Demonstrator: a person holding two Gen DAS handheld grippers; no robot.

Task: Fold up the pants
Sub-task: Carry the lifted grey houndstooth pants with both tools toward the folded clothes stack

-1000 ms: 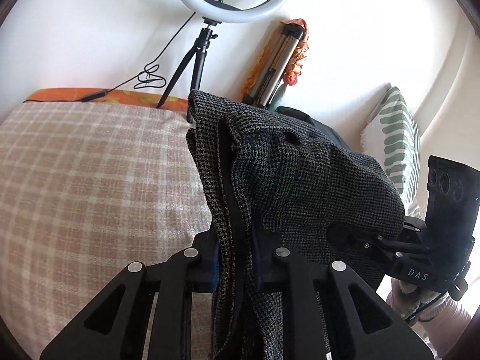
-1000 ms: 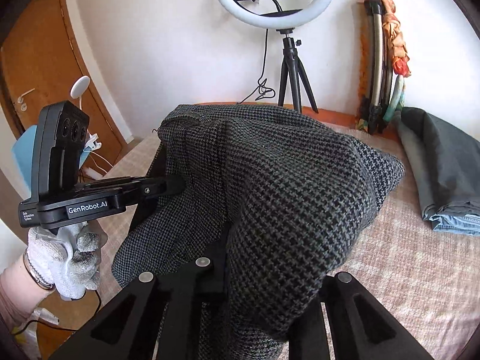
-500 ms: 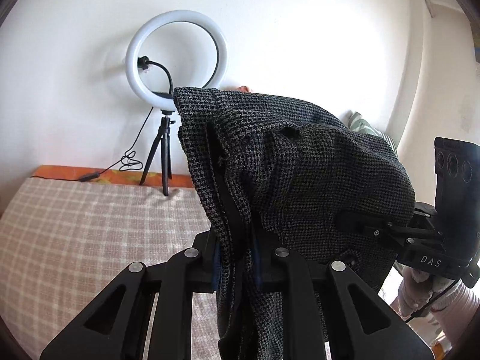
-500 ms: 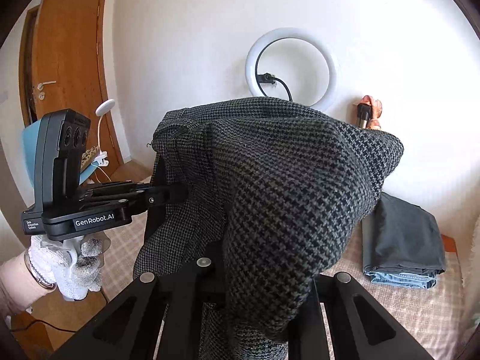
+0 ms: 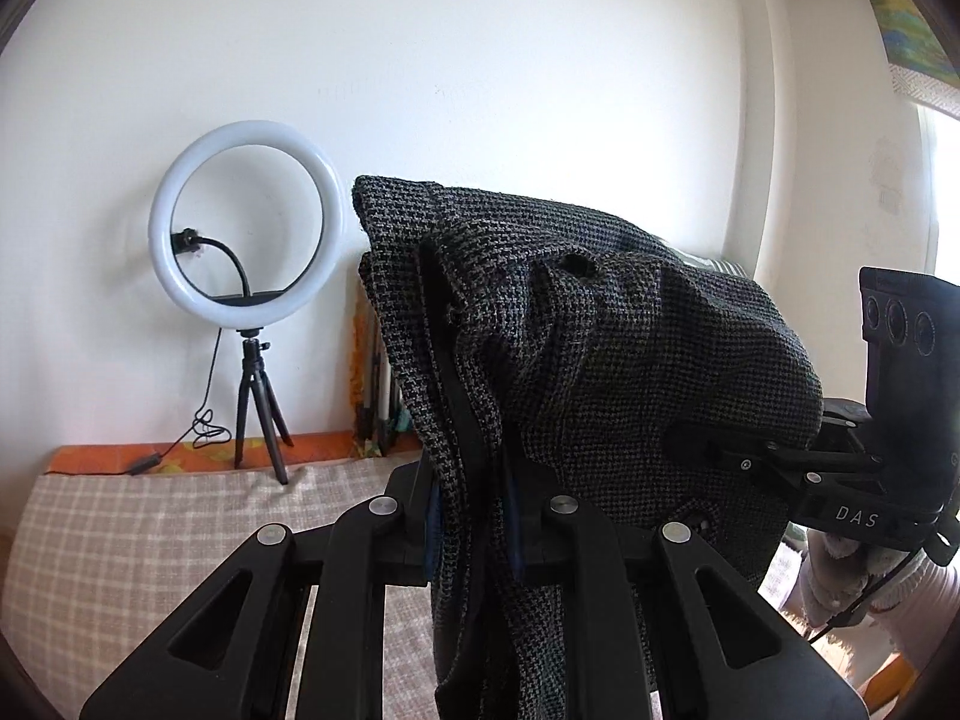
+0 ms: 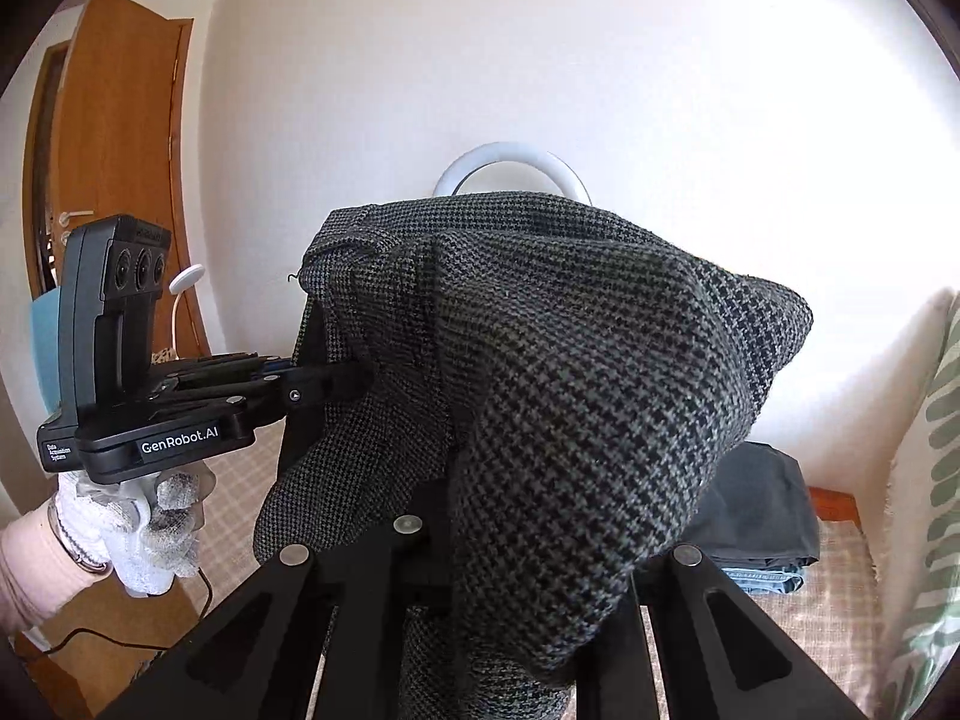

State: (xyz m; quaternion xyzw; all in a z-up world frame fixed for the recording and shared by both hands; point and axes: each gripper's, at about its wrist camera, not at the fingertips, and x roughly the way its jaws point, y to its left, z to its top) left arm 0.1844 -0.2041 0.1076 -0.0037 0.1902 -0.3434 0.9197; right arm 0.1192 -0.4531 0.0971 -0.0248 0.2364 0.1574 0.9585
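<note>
While clamped in both claws, left [image 5: 471,531] and right [image 6: 447,546]: pants [image 6: 570,396], hanging lengthwise downward.

Coarse woven houndstooth cloth pants [image 5: 600,360] hang from matt black plastic tools with shiny metal rivets [image 5: 384,504].

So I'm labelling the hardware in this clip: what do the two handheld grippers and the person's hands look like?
Both are matte black plastic with silver rivets. The left gripper has three round lenses on an upright block, white "GenRobot.AI" lettering and a thin black cable below. The right gripper has the same lenses and reads "DAS". The left hand wears a white-and-grey knit glove, with bracelets at the wrist.
</note>
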